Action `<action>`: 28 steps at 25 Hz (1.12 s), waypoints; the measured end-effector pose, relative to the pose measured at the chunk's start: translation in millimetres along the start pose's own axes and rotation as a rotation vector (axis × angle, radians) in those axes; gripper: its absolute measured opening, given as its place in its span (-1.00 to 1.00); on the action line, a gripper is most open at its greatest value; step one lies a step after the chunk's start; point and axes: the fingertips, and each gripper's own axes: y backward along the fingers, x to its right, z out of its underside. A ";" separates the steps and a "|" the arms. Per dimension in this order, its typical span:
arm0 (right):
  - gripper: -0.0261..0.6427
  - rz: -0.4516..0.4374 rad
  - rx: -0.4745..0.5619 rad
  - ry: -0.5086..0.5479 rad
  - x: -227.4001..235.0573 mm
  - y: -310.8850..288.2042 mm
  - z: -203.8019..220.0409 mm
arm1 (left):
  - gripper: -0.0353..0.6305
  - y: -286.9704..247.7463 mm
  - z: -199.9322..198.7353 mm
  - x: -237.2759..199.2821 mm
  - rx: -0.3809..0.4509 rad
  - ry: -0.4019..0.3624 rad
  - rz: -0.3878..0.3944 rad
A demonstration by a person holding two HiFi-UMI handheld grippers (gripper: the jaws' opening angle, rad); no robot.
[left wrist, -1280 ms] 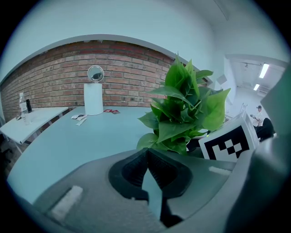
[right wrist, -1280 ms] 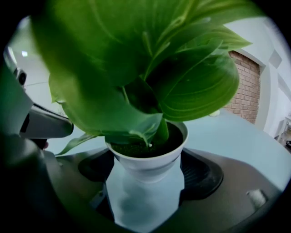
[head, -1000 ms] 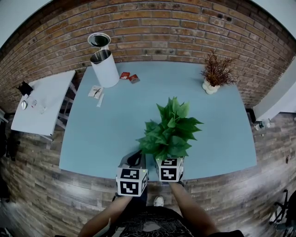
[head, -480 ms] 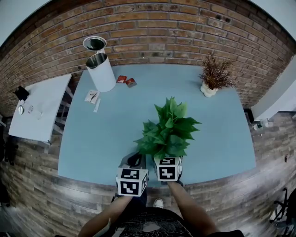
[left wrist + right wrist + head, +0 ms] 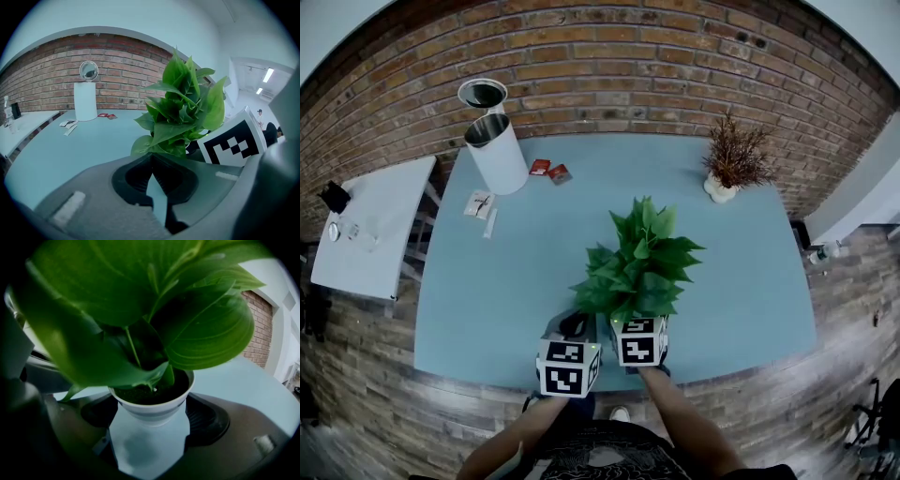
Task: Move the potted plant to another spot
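Right claw: my right claw (image 5: 149,414) is clenched on the potted plant (image 5: 639,267), a pad pressing each side of the white pot (image 5: 152,409).
Left claw: my left claw (image 5: 153,157) is pinched together at the tips with nothing in it, just left of the plant.
Plant's place: over the near part of the table (image 5: 516,272), a little right of the middle, just beyond my right marker cube (image 5: 639,342).
Plant's look: broad glossy green leaves (image 5: 206,329) spreading wide over dark soil (image 5: 140,393); the pot is small, round and tapered.
Surface: pale blue tabletop; a white bin (image 5: 499,155) far left, red packets (image 5: 549,171) beside it, a dried plant (image 5: 731,155) far right.
Room: brick wall (image 5: 619,75) behind, white side table (image 5: 366,225) at left, plank floor (image 5: 356,394).
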 end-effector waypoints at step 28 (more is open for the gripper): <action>0.42 0.015 -0.002 -0.008 6.9 -47.4 -34.3 | -0.90 -34.8 -30.5 -25.7 -0.008 -0.011 0.039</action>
